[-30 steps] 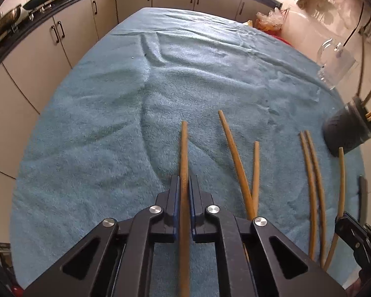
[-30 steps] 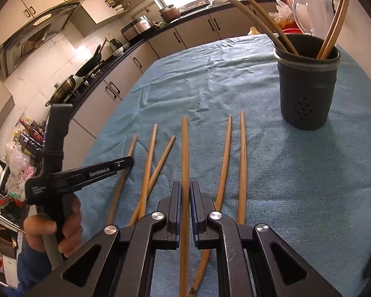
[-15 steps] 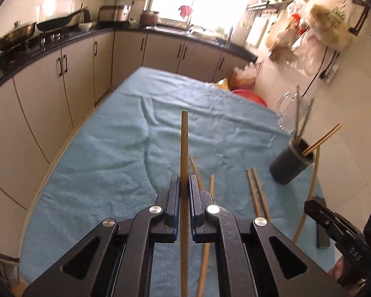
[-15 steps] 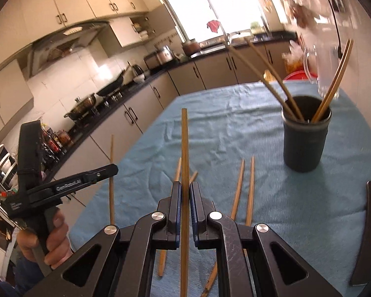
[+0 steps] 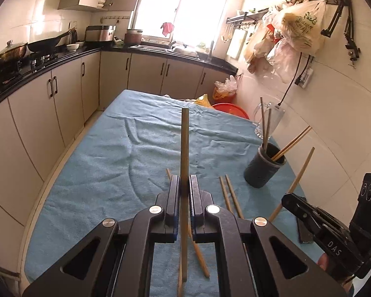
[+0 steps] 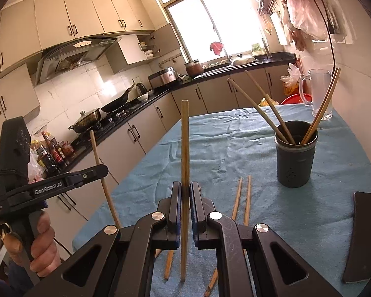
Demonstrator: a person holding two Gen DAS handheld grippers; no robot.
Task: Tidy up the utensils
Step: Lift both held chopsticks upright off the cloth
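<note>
A blue towel covers the long surface in a home kitchen, with cream cabinets along its far side and a bright window beyond. Toward the wall stands a dark utensil holder, already carrying several wooden chopsticks that lean against its rim, and behind it a clear glass pitcher. A flat black object lies on the towel near the right edge; what it is cannot be made out.

The left gripper is held up off the towel, its fingers clamped on a single chopstick that points away along them, tip raised above the cloth. The right gripper does likewise, fingers closed tight on a second chopstick, well short of the holder. Each gripper shows in the other's view, chopstick slanting upward from it.

Loose chopsticks remain flat on the towel: a near-parallel pair between the right gripper and the holder, and a few more partly hidden beneath the fingers.
</note>
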